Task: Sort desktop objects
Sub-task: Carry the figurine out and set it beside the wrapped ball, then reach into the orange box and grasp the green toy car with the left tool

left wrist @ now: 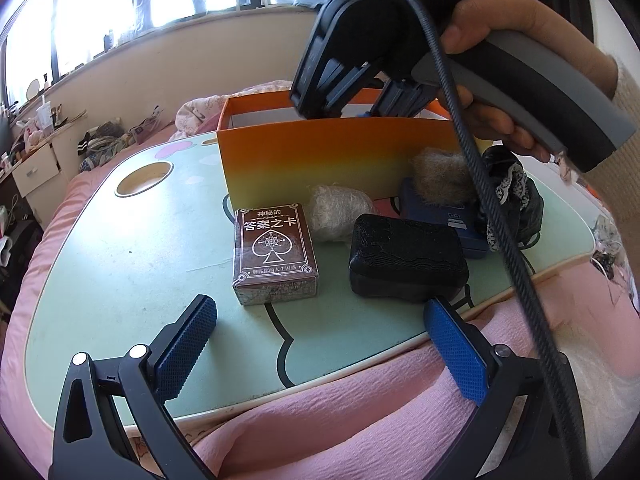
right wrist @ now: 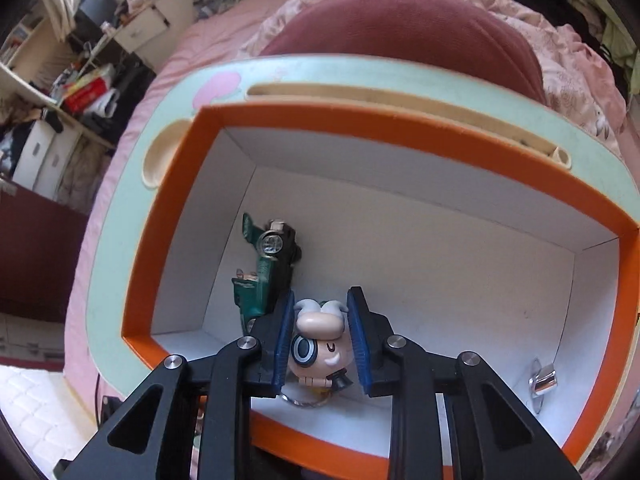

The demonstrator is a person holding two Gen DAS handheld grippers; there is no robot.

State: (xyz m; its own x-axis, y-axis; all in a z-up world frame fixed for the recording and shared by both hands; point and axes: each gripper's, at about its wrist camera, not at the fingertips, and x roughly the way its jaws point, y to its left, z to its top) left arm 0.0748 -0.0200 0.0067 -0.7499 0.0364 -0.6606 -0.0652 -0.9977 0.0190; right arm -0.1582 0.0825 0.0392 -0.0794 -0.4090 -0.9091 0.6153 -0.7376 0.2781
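Mint-green, my lap table (left wrist: 132,248) fills the middle of the left wrist frame, lying on pink bedding (left wrist: 340,420). At upper centre stands the orange box (left wrist: 320,156), white inside. My right gripper (right wrist: 320,332) hangs over it, its jaws nearly together around a small cartoon figure keychain (right wrist: 316,344); whether both pads press on it, I cannot tell. A green toy car (right wrist: 266,268) lies in the box's left part, a small silver piece (right wrist: 542,378) at lower right. Before the box sit a black case (left wrist: 406,260) and a brown card deck (left wrist: 274,252). My left gripper (left wrist: 320,344) waits at the bottom, jaws wide apart and empty.
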